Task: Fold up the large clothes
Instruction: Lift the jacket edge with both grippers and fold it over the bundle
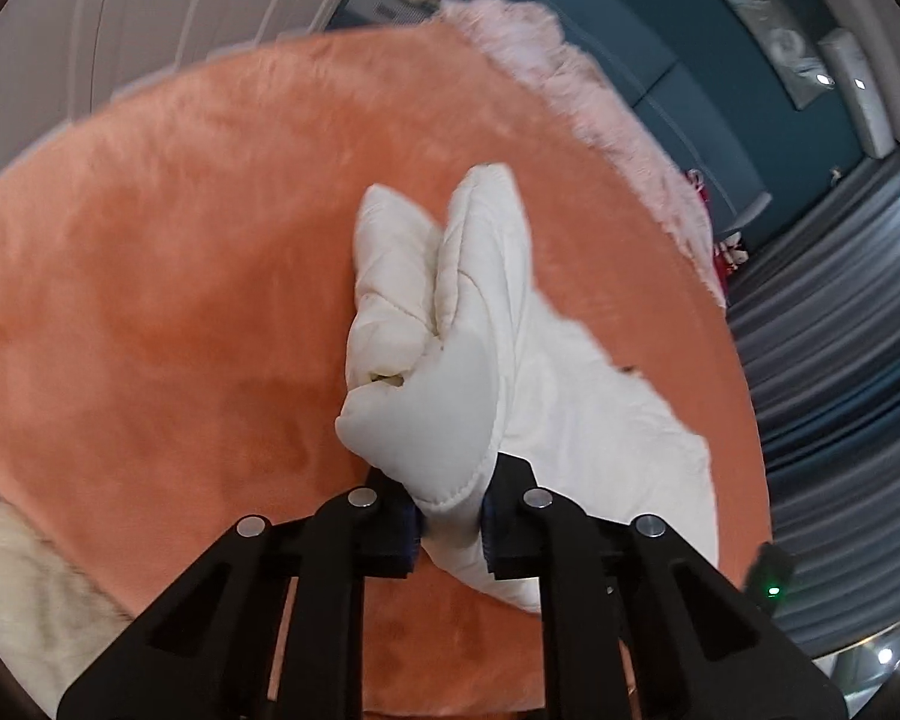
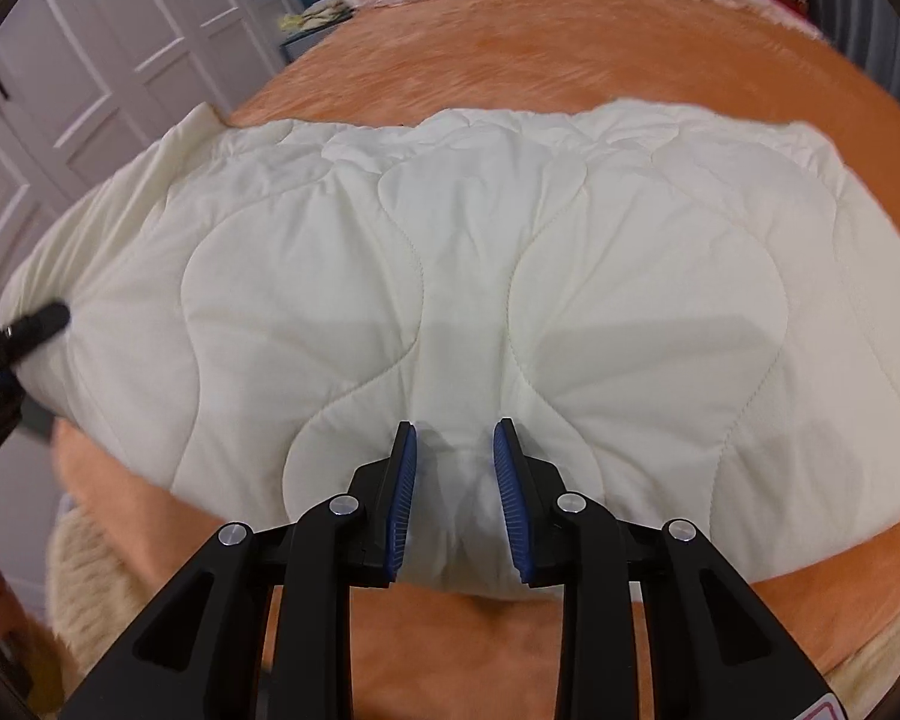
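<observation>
Quilt [image 2: 480, 276] lies long axis left-right across bed [image 2: 570, 48].

An orange plush blanket [image 2: 570, 54] covers the bed and fills most of both views, its nap brushed in uneven streaks. Along its far edge lies a pale pink fluffy throw [image 1: 576, 96], rumpled. At the near left corner a cream knitted cover [image 2: 90, 564] hangs just beside the orange one. White panelled wardrobe doors [image 2: 90, 60] with dark handles stand to the far left. A teal wall [image 1: 660, 48] rises beyond the pink throw, and grey pleated curtains [image 1: 834, 312] hang at the right. Small red-and-white items [image 1: 729, 252], too blurred to identify, sit near the pink throw's end.
</observation>
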Available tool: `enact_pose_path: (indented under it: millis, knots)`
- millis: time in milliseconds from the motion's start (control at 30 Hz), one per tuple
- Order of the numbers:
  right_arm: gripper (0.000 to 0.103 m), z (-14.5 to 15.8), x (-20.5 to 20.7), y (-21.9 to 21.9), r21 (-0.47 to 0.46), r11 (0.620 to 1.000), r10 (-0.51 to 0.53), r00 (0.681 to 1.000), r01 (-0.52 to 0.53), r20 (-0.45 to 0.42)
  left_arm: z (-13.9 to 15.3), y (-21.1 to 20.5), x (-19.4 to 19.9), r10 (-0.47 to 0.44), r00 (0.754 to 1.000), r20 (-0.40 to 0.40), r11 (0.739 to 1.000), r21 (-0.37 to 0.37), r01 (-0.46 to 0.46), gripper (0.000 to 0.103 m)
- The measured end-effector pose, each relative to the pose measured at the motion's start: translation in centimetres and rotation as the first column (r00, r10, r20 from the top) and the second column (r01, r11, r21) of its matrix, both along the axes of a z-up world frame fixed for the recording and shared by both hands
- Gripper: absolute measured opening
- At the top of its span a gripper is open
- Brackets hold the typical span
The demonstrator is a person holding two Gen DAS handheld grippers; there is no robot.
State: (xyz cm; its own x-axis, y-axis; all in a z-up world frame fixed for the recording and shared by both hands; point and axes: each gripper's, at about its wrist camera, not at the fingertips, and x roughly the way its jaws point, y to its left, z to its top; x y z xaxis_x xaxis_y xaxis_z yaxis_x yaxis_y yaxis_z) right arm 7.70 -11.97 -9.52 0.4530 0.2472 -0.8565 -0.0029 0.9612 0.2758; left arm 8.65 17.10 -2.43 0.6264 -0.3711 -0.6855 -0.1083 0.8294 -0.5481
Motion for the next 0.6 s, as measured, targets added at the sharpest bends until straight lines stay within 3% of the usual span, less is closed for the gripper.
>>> enact_pose_path:
  millis: [67, 167, 300, 400, 600]
  knots:
    - [0.028, -0.4, -0.8, 2.1, 0.045, 0.998, 0.042, 0.999, -0.042, -0.018, 2.5, 0.3, -1.2, 0.000, 0.998, 0.057, 0.999, 0.037, -0.002, 0.013]
    - [0.028, -1.2, -0.8, 5.8, 0.042, 0.990, 0.137, 0.990, -0.137, -0.019, 5.4, -0.4, -2.5, -0.035, 0.993, 0.113, 0.996, 0.085, 0.025, 0.013]
    - [0.026, -1.0, 0.1, 7.3, -0.007, 0.984, 0.181, 0.984, -0.181, -0.007, 7.2, -5.0, -3.0, -0.142, 0.979, 0.144, 0.981, 0.151, 0.120, 0.013]
    - [0.025, 1.5, -0.9, 3.7, 0.079, 0.988, 0.136, 0.991, -0.136, 0.007, 8.1, -9.7, -2.8, -0.234, 0.958, 0.168, 0.958, 0.209, 0.198, 0.014]
    - [0.026, 5.8, -6.4, -7.1, -0.005, 0.999, -0.044, 0.997, 0.044, 0.066, 5.5, -18.0, -1.4, -0.368, 0.924, 0.100, 0.916, 0.211, 0.342, 0.018]
